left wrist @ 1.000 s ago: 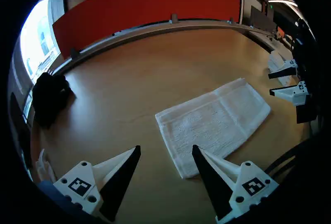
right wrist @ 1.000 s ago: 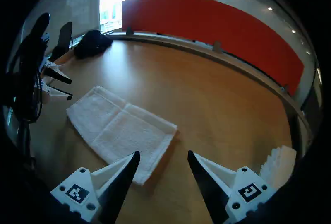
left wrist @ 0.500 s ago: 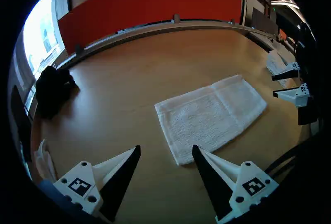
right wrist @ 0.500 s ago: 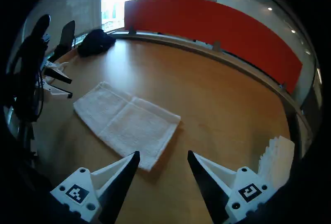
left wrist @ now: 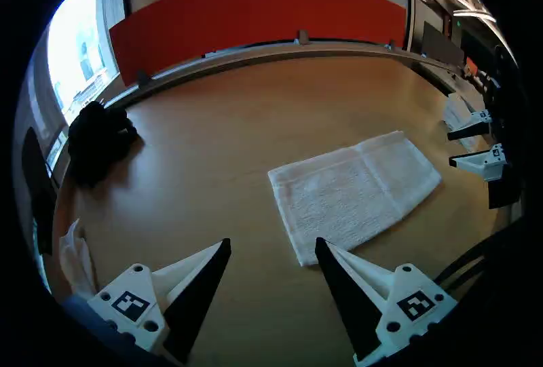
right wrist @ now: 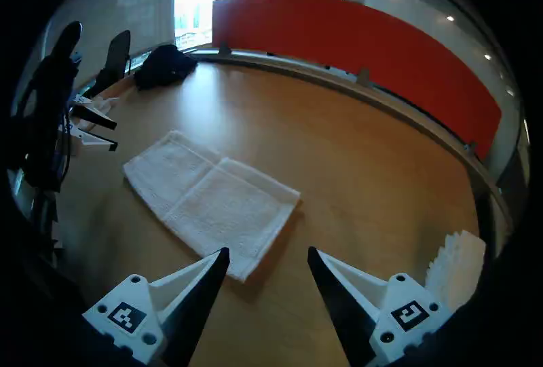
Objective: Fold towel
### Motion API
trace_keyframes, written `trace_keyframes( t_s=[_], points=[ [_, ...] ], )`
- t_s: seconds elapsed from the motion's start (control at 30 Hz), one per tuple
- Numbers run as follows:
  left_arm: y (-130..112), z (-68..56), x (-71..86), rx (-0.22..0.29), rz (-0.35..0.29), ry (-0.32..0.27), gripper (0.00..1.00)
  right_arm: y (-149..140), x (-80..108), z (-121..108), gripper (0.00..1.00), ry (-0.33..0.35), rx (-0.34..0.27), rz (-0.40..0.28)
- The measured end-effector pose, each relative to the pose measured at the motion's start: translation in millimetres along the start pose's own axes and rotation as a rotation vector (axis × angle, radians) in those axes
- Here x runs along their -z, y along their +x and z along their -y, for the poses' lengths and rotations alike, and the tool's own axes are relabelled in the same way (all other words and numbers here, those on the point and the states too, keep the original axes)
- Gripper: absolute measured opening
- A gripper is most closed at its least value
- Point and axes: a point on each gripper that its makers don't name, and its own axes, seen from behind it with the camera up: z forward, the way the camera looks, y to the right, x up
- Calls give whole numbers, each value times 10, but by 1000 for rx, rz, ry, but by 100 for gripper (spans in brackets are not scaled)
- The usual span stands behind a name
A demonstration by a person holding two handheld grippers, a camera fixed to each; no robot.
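The towel (left wrist: 353,190) lies flat on the wooden counter (left wrist: 203,143), well apart from the black bag (left wrist: 98,140) at the far left corner. A ridge across the cloth suggests it is already doubled once. The step in hand looks like the approach for another fold.

To do it well, each gripper should drop onto its own near corner and bite through every layer, not just the top one. The two corners should then rise together and travel across the cloth at the same pace, so the edges land square on the far edge. A low lift would keep the lower half from dragging across the smooth counter.

In the left gripper view, the left gripper (left wrist: 271,241) hovers above the counter with its fingers spread wide, holding nothing. The towel's near corner sits just by the tip of one finger. In the right gripper view, the right gripper (right wrist: 268,250) is likewise wide open and empty, and the towel (right wrist: 210,197) has a corner reaching in beside one fingertip. A stack of white cloths (right wrist: 458,265) sits at the far right.
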Motion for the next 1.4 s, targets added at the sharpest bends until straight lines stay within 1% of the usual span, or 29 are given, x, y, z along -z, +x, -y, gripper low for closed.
trace_keyframes(
  t_s=[0.2,0.4,0.8,0.9,1.1,1.4],
  points=[
    [-33,100,64,33,-24,30,92,-21,-35,28,89,27,22,11],
    [-120,151,141,65,-34,51,92,-42,-68,71,89,52,50,24],
    [-252,258,253,100,-55,76,92,-64,-116,132,89,82,85,42],
    [-267,273,275,102,-65,82,92,-95,-123,148,89,88,95,51],
    [-347,260,324,107,-69,84,92,-187,-132,179,89,104,115,72],
    [-459,273,416,130,-95,97,92,-363,-169,207,88,125,164,119]
  ],
)
